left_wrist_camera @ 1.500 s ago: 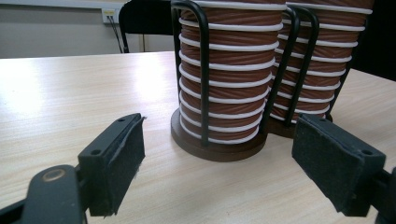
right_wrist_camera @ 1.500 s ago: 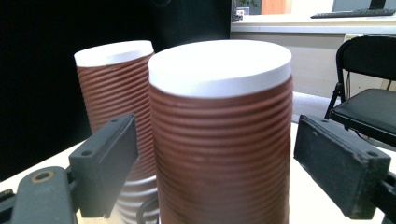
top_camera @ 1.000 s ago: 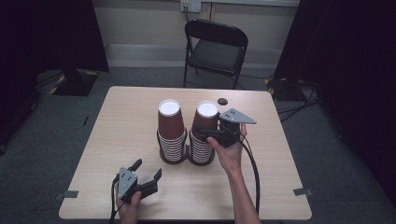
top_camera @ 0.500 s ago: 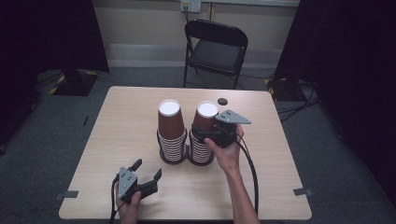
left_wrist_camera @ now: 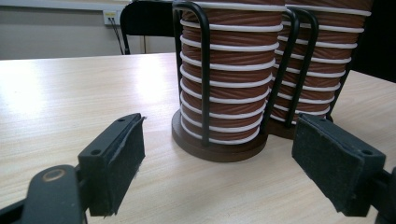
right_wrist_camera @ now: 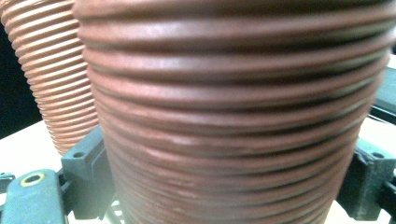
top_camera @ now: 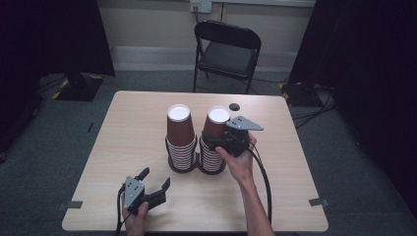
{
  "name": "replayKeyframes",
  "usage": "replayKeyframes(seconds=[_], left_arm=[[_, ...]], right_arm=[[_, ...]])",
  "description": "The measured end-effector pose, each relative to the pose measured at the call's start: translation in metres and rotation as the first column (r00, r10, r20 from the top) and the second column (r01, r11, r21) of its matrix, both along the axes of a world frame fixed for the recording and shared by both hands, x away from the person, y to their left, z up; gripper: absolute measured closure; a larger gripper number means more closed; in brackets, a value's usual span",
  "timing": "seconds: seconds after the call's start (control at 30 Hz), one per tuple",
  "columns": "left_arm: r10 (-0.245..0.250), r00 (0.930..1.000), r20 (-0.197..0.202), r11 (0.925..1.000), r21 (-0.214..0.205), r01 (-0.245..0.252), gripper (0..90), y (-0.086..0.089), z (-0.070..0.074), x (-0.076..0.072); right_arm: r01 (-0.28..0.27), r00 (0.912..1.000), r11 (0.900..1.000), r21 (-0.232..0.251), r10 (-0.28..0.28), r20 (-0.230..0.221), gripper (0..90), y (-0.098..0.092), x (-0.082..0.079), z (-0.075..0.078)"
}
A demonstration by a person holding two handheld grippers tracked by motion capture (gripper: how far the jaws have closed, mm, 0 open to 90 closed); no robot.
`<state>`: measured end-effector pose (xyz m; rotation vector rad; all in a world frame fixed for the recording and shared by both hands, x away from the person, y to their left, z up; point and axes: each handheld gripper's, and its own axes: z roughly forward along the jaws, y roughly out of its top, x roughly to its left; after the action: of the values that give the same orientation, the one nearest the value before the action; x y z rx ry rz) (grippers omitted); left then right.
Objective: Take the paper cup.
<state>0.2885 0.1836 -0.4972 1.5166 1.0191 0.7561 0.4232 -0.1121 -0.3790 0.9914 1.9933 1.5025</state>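
Note:
Two stacks of ribbed brown paper cups stand in black wire holders at the table's middle: the left stack (top_camera: 179,142) (left_wrist_camera: 229,70) and the right stack (top_camera: 212,157) (left_wrist_camera: 322,70). My right gripper (top_camera: 206,141) (right_wrist_camera: 229,182) reaches in from the right at the top cup (top_camera: 216,123) (right_wrist_camera: 233,93) of the right stack. Its jaws have just been closing, and both pads lie against that cup's sides. My left gripper (top_camera: 156,177) (left_wrist_camera: 217,158) rests open near the table's front edge, pointing at the holders with nothing between its pads.
A small dark round object (top_camera: 234,106) lies on the wooden table (top_camera: 133,128) behind the right stack. A black folding chair (top_camera: 227,51) stands beyond the far edge. Tape marks (top_camera: 318,202) sit near the front corners.
The right gripper has edged slightly left against the right stack's top cup. The left gripper and both stacks have stayed where they were.

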Motion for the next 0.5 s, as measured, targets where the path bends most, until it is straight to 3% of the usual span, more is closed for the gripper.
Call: replayKeyframes(seconds=[0.27,0.5], left_arm=[[-0.009,1.0,0.0,1.0,0.001,0.009,16.9,0.0,0.0,0.0002],[-0.008,1.0,0.001,1.0,0.005,0.008,16.9,-0.0008,0.0,0.0001]], right_arm=[[-0.006,1.0,0.9999,-0.01,0.006,0.001,11.4,-0.0002,0.0003,0.0015],[-0.018,0.9996,0.9996,0.021,0.017,0.022,12.1,-0.0023,-0.0014,0.0054]])
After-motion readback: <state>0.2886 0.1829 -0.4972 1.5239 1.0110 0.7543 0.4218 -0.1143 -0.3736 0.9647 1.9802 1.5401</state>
